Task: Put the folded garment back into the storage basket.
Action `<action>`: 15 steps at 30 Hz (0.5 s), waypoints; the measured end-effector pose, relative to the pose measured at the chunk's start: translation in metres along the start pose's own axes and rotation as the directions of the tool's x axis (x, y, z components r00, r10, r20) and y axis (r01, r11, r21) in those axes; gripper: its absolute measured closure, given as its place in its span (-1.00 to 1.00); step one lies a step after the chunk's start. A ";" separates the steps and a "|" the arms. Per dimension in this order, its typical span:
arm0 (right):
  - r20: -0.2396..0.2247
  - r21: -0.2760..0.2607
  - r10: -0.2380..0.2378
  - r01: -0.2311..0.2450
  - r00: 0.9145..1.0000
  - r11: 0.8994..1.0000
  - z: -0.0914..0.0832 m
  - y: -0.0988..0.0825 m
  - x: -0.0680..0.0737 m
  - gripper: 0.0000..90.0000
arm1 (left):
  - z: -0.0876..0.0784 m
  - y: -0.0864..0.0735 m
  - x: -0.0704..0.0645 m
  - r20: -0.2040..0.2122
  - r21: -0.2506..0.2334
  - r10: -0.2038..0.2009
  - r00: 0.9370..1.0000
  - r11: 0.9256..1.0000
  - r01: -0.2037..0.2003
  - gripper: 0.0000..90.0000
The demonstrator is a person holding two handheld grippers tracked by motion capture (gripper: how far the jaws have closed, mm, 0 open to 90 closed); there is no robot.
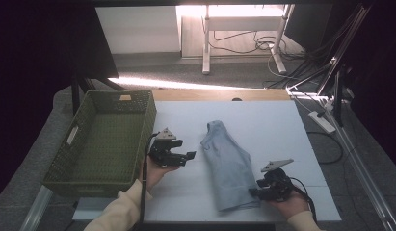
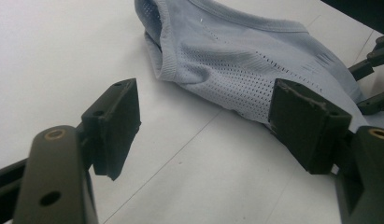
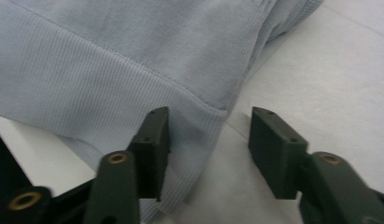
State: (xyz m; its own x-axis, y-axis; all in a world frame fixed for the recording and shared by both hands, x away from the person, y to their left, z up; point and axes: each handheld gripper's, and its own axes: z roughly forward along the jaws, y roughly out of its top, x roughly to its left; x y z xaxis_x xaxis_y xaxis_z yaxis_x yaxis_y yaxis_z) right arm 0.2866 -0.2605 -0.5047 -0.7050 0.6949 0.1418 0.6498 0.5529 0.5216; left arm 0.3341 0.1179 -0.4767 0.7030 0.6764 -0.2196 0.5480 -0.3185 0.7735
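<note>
A folded light-blue garment (image 1: 228,163) lies near the middle of the white bench (image 1: 263,125), running from the far centre toward the near right edge. A green woven basket (image 1: 72,159) stands at the left end of the bench, well apart from the garment.

The left claw (image 1: 190,156) rests between basket and garment, just beside the garment's left edge. In the left gripper view its jaws stand wide apart with bare bench between them; the mesh-knit collar end of the garment (image 2: 236,60) lies beyond the pads, untouched.

The right claw (image 1: 253,192) sits at the near right corner of the garment. In the right gripper view the jaws are partly open, and the ribbed hem (image 3: 133,107) reaches into the gap: one pad lies over the fabric, the other over bare bench. Whether that pad actually presses on the cloth cannot be determined; no grip is evident.
</note>
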 end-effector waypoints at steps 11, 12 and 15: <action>-0.094 -0.013 0.020 -0.021 0.995 1.000 0.003 0.001 0.001 0.72 | 0.002 0.000 -0.001 0.001 0.005 0.002 1.000 1.000 -0.002 -0.43; -0.098 -0.016 0.023 -0.024 0.995 1.000 0.004 0.002 0.001 0.73 | 0.003 0.000 -0.002 0.001 0.006 0.001 1.000 1.000 -0.001 -0.43; -0.104 -0.022 0.031 -0.033 0.994 0.999 0.004 0.002 0.001 0.76 | 0.002 0.000 -0.002 0.000 0.006 0.001 1.000 1.000 -0.001 -0.43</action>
State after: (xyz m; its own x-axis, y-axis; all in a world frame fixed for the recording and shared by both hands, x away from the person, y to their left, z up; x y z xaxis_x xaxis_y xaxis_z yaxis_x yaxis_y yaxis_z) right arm 0.2881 -0.2565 -0.5074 -0.7104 0.6599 0.2447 0.6665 0.5193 0.5349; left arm 0.3342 0.1149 -0.4775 0.7034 0.6763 -0.2189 0.5500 -0.3228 0.7702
